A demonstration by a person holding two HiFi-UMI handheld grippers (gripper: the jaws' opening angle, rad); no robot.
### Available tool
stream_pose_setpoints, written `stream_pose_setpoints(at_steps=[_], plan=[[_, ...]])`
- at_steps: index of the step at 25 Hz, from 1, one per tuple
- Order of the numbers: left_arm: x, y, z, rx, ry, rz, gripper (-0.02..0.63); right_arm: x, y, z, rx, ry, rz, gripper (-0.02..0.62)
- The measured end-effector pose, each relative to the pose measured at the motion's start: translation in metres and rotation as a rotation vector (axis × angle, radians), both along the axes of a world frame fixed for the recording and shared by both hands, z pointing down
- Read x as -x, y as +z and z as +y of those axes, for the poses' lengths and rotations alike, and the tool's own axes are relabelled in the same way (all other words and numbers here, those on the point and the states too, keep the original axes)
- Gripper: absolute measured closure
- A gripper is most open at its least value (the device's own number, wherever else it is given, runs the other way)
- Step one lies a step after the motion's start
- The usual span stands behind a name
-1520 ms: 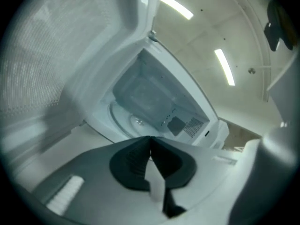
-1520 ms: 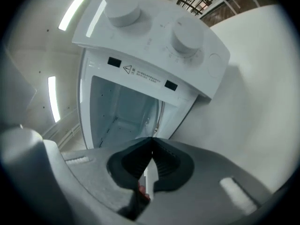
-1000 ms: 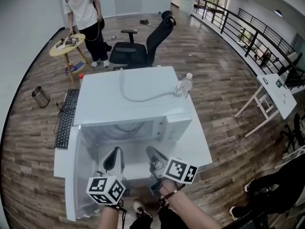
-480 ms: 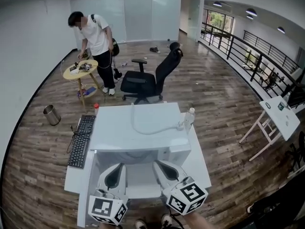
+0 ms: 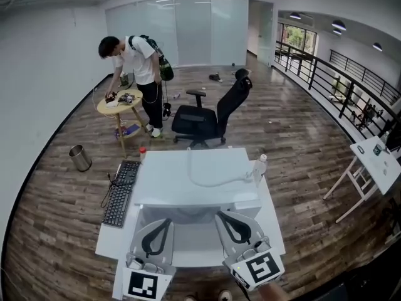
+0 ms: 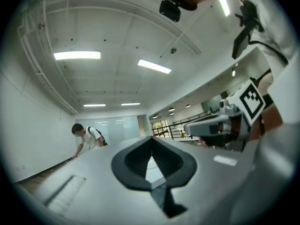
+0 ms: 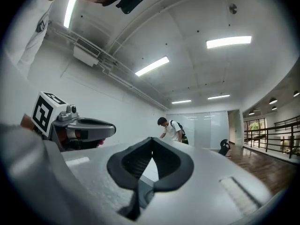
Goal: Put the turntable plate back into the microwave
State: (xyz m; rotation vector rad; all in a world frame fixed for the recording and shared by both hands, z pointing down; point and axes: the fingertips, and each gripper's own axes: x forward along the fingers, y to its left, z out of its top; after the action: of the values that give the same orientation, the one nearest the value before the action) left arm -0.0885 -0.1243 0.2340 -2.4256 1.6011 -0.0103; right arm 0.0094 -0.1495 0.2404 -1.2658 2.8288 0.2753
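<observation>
White microwave (image 5: 164, 187) shows only in head view.

The white box-shaped microwave (image 5: 188, 190) stood on a white rectangular table (image 5: 274, 234). A pale looped cable (image 5: 210, 182) lay on the microwave's top. Left of the microwave, a black computer keyboard (image 5: 119, 193) lay along the table's edge. A clear plastic bottle (image 5: 259, 167) stood at the microwave's right rear corner. Behind the microwave stood a black swivel office chair (image 5: 216, 111) on the wood-plank floor (image 5: 288, 127). Farther behind and to the left was a round wooden side table (image 5: 122, 104), with a person (image 5: 141, 61) just beside it. A cylindrical metal bin (image 5: 79, 157) stood on the floor left of the microwave, beyond the keyboard. A white folding table (image 5: 376, 158) stood well apart to the microwave's right.
</observation>
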Motion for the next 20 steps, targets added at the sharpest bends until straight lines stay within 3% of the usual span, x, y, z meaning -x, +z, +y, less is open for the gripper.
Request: stream_pose_setpoints(at_steps=[7,20], plan=[[0.004,-0.005,0.005,0.003,0.009,0.058,0.603,0.002,-0.005,0.005,-0.008,0.013,0.021,0.594],[0.002,0.015,0.031,0.04,0.036,0.072,0.603,-0.008,-0.006,0.033,0.039,0.06,-0.057,0.594]])
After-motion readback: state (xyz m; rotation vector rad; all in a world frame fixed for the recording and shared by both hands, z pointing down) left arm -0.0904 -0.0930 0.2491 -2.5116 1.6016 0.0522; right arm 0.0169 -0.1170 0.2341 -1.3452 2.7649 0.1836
